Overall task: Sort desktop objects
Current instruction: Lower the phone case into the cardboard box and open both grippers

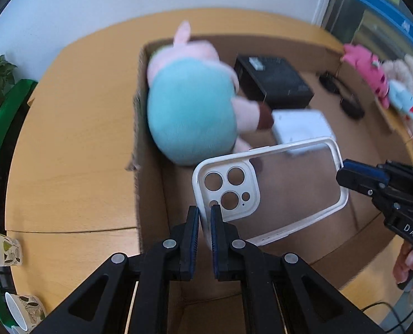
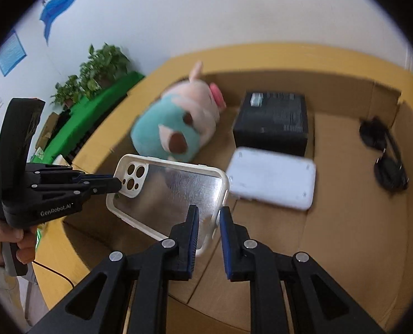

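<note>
A clear phone case (image 1: 289, 183) with a white rim hangs level above an open cardboard box (image 1: 150, 194). My left gripper (image 1: 205, 217) is shut on the rim at its camera-hole end; in the right wrist view the left gripper (image 2: 118, 185) comes in from the left. My right gripper (image 2: 209, 220) is shut on the opposite end of the phone case (image 2: 173, 189), whose white rim sits between the pads. In the left wrist view the right gripper (image 1: 341, 172) reaches that end from the right.
Inside the box (image 2: 345, 222) lie a plush pig (image 2: 167, 128) in a teal dress, a black box (image 2: 273, 119), a flat white box (image 2: 270, 178) and dark glasses (image 2: 387, 156). Plush toys (image 1: 373, 75) lie beyond the box's right wall. Paper cups (image 1: 6, 247) stand on the wooden table (image 1: 67, 167).
</note>
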A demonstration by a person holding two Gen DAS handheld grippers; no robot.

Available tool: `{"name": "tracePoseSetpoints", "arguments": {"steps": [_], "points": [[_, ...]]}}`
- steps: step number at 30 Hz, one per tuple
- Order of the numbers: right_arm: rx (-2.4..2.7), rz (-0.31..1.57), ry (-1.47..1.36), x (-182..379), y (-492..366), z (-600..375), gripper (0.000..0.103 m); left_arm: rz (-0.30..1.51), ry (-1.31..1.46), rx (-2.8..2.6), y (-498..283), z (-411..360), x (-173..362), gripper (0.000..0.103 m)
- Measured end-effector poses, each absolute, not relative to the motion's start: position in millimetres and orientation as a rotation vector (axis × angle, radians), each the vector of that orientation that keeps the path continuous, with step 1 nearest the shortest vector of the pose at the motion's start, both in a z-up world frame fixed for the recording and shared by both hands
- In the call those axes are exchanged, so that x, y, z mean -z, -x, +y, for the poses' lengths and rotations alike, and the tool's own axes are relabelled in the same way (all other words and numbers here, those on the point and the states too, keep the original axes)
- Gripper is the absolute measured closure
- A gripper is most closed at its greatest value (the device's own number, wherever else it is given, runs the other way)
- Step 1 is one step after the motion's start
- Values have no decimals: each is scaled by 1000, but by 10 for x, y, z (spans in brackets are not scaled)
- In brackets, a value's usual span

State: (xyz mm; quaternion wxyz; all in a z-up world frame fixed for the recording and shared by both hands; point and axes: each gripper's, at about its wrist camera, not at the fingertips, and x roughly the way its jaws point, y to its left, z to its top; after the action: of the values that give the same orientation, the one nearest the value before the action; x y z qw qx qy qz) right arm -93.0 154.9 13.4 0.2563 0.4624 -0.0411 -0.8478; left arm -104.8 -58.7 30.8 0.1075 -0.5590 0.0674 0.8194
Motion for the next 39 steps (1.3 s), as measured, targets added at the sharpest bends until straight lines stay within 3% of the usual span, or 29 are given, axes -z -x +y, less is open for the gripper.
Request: {"name": "tracePoseSetpoints", "arguments": {"steps": [9, 13, 14, 15, 18, 19, 20, 22, 25, 28, 30, 36, 39], "points": [[2146, -45, -1493, 310, 947, 1322, 82, 373, 1730, -2470, 935, -474, -101, 98], [2159, -41, -1471, 284, 922, 1346, 82, 347, 1729, -2492, 837, -478, -133, 96], [2169, -44, -1458, 256, 898, 1374, 81, 318, 1718, -2502, 791, -496, -156, 95], [2181, -54, -1432, 217, 852, 1410, 73, 290, 1691, -2527, 724, -512, -212, 91], [2305, -14, -1280, -62, 610, 1564, 31, 197, 1524, -2627, 444, -557, -490, 69], [2371, 27, -1200, -197, 462, 1626, 26, 168, 1436, -2664, 331, -551, -616, 57], [2427, 63, -1129, -301, 323, 1683, 22, 152, 1344, -2705, 261, -514, -744, 50], [2535, 118, -1002, -443, 34, 1835, 20, 136, 1147, -2787, 42, -455, -916, 21], [2659, 81, -883, -443, -208, 2086, 18, 43, 832, -2863, -169, -302, -992, 1], [2784, 1, -848, -335, -251, 2248, 18, -48, 663, -2844, -181, -86, -843, 1], [2850, -67, -838, -235, -232, 2352, 18, -6, 591, -2874, -132, 68, -681, 1], [2944, 38, -808, -13, -225, 2382, 18, 3, 720, -2892, 29, 276, -200, 1], [2953, 21, -787, 3, -229, 2382, 15, 93, 750, -2985, -4, 295, -96, 0]]}}
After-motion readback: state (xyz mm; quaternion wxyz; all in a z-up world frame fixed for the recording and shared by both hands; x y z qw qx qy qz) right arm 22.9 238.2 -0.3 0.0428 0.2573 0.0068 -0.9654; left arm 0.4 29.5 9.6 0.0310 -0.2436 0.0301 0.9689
